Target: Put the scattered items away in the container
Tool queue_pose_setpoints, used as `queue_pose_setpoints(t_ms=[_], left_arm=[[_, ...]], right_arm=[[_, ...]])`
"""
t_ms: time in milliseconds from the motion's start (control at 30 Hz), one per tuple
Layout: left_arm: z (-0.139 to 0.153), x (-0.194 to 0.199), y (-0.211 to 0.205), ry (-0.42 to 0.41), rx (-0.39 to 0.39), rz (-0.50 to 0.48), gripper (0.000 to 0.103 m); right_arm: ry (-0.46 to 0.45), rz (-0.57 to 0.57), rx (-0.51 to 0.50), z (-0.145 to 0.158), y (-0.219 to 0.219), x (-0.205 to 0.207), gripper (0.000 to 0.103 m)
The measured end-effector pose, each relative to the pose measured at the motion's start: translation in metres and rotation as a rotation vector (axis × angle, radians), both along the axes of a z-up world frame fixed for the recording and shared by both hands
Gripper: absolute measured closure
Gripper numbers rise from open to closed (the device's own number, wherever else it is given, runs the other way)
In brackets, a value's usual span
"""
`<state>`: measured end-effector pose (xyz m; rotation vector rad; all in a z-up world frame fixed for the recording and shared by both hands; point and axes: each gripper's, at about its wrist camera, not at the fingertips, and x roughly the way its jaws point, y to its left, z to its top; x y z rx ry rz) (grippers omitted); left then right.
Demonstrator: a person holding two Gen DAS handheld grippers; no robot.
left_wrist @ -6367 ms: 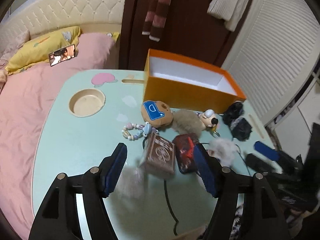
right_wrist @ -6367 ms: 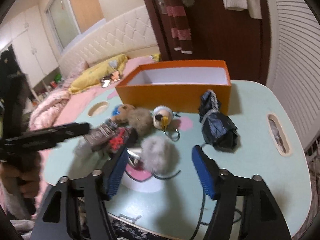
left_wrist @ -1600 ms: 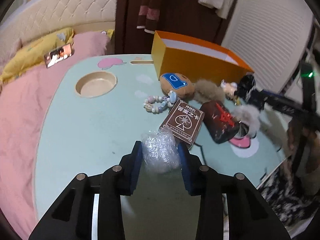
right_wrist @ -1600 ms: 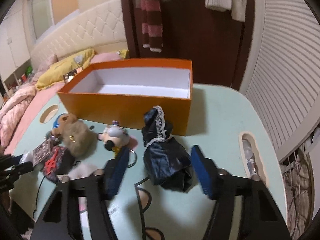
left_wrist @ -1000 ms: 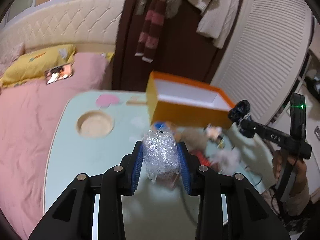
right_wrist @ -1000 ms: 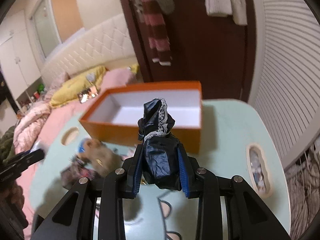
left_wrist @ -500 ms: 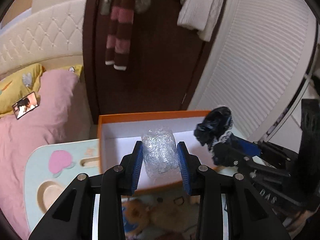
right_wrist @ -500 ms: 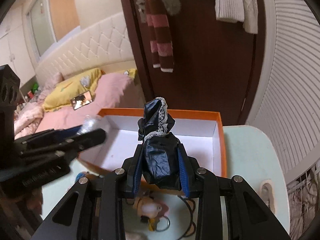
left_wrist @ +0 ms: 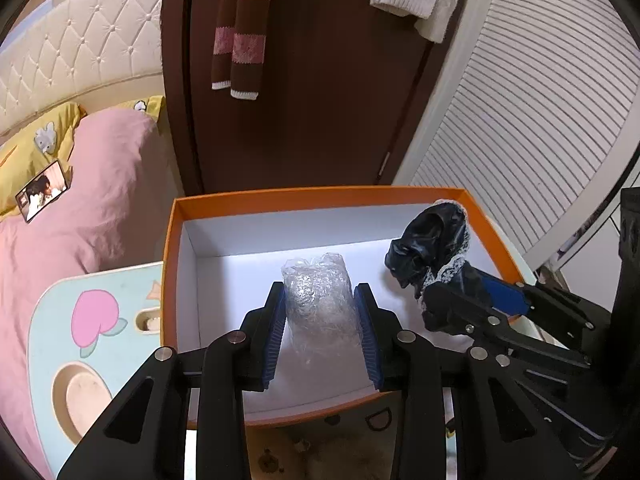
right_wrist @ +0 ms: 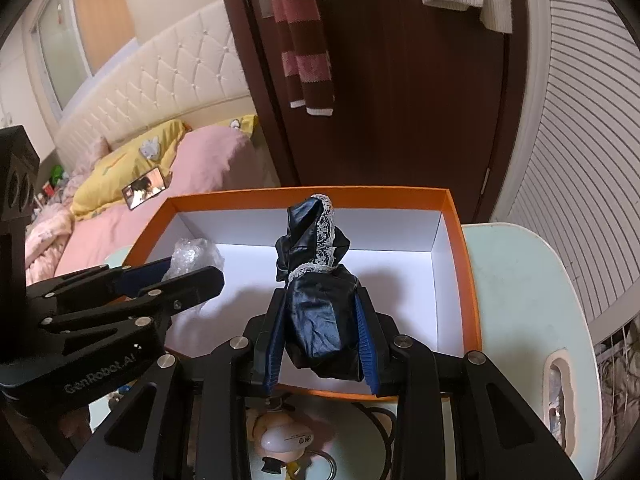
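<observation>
Left gripper (left_wrist: 322, 332): we see its blue ribbed pads pressed on a crinkled clear plastic bundle (left_wrist: 320, 304), glossy and lumpy, held over the box interior.
Right gripper (right_wrist: 320, 344): clamped on a black satin cloth (right_wrist: 316, 300) with white lace trim, shiny, creased, rising to a peak.
Container: orange cardboard box (left_wrist: 320, 194), rectangular, smooth white inside; we see nothing lying on its floor.
Table: pale mint top (right_wrist: 516, 292), rounded corners, oval slot at the right edge.
Left on table: small figurine keychain (right_wrist: 280, 440) just in front of the box.
Change: a second ago both grippers carried their loads short of the box; now we see both above its open interior, grips unchanged.
</observation>
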<state>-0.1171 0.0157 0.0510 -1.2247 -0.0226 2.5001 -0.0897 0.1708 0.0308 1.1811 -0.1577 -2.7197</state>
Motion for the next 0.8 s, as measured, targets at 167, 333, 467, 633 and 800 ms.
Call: queue_pose_setpoints(t_ms=[167, 333, 467, 633, 800], left_arm=[[-0.001, 0.003, 0.001, 0.019, -0.021, 0.047, 0.051], [0.005, 0.006, -0.010, 0.048, 0.010, 0.106, 0.028], [0.009, 0.006, -0.014, 0.039, 0.033, 0.119, 0.026], [0.021, 0.015, -0.012, 0.076, 0.022, 0.112, 0.026], [0.040, 0.033, -0.020, 0.104, 0.077, 0.114, 0.026]], right_arm=[[0.035, -0.008, 0.013, 0.003, 0.001, 0.003, 0.053], [0.063, -0.025, -0.001, 0.011, 0.009, 0.007, 0.046], [0.078, -0.026, 0.004, 0.018, 0.007, 0.011, 0.046], [0.105, -0.021, 0.001, 0.026, 0.006, 0.021, 0.045], [0.164, -0.016, -0.026, 0.041, 0.010, 0.043, 0.038]])
